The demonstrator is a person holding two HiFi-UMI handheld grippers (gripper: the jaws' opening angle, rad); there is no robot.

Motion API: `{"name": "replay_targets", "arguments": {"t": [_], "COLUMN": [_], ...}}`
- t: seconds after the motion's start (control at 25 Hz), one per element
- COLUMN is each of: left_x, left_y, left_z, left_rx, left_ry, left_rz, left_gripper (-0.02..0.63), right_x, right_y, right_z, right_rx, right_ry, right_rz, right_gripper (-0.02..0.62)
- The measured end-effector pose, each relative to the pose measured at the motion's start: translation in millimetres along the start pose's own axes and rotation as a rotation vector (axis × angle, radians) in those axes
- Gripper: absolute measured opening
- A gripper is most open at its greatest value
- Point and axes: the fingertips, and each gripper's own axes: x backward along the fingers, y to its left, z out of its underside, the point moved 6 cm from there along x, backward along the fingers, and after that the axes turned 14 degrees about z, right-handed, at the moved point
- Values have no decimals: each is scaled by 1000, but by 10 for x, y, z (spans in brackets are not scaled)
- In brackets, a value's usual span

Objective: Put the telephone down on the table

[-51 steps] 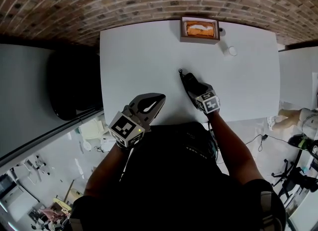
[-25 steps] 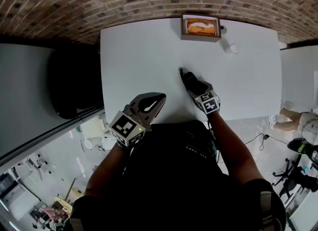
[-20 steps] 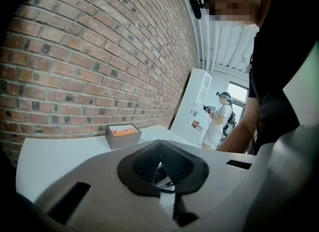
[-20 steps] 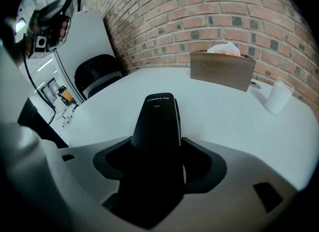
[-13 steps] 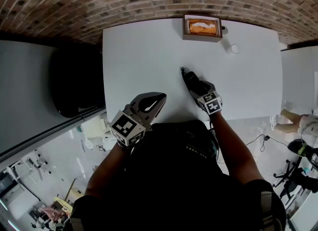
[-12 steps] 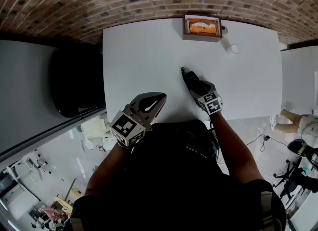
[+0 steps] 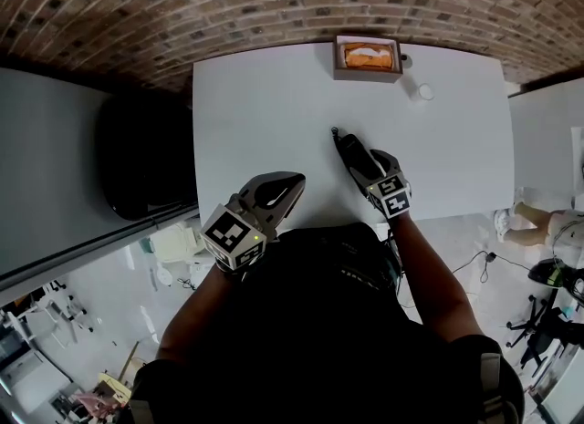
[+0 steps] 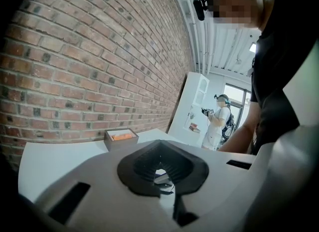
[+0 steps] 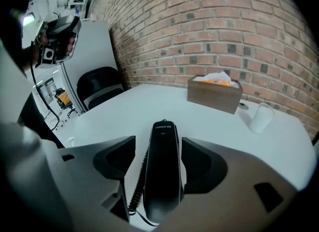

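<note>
right gripper (image 9: 158, 159) stands slightly spread around the phone (image 9: 162, 176), which seems to rest on the table (image 9: 124, 107). draw straight back, clear of the cord (image 9: 135, 191). left gripper (image 8: 162, 170) is pressed together, empty.

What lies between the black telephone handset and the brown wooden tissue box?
Only bare white table separates the black telephone handset from the brown wooden tissue box; head and right gripper views show it.
</note>
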Motion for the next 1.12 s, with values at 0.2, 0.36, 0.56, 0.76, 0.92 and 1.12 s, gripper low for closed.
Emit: {"name": "replay_targets", "arguments": {"t": [0.2, 0.36, 0.56, 0.76, 0.92, 1.12], "left_x": [82, 160, 262, 366, 410, 463], "left_y": [-54, -119, -174, -214, -242, -275], "left_z": [-43, -88, -167, -207, -273, -286], "left_rx": [-19, -44, -63, -73, -96, -103], "left_ry": [-25, -52, -86, -110, -128, -137], "left_rz": [21, 44, 68, 73, 83, 95], "left_gripper": [6, 6, 6, 6, 6, 6], "right_x": [276, 605, 1026, 1443, 1711, 1943], "right_y": [74, 251, 485, 691, 833, 939], "right_z": [-279, -586, -918, -1217, -1437, -1643], "right_rx": [-30, -47, -57, -48, -40, -16], "right_ry": [-83, -164, -258, -365, -451, -507], "right_rz": [17, 19, 1, -1, -9, -14], "right_gripper": [276, 275, 273, 130, 35, 23]}}
